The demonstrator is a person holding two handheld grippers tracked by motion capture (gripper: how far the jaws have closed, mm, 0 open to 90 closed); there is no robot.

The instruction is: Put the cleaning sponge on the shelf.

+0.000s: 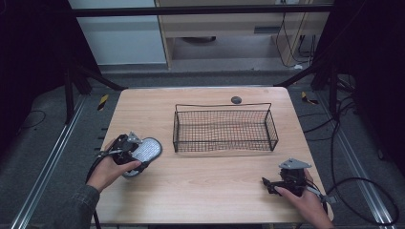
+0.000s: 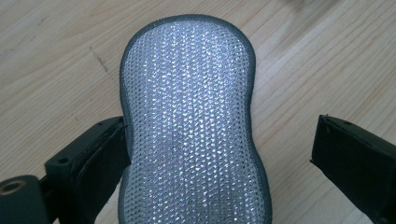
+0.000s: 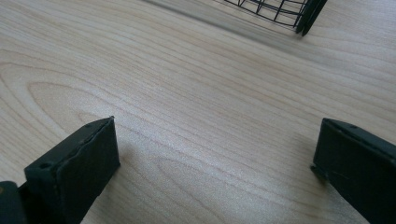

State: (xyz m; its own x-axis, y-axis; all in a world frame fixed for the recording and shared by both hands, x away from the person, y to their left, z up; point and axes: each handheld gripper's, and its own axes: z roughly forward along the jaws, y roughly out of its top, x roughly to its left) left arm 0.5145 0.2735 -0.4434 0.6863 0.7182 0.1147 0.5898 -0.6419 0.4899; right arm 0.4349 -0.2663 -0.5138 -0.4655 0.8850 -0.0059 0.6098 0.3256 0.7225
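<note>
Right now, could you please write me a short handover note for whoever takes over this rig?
Left gripper: open, jaws astride the silver scrubbing pad; one pad touches its edge, the other stands clear. No grip yet.
Right gripper: open, empty, over bare table near the front right corner.
Wire basket: empty, mid-table.
Done: left gripper placed at the pad.
Left, probably: close on the pad and carry it to the basket.

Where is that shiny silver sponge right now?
The silver sponge lies on the table's left side, left of the wire basket. It sits between the left gripper's open fingers, touching one and clear of the other.
</note>
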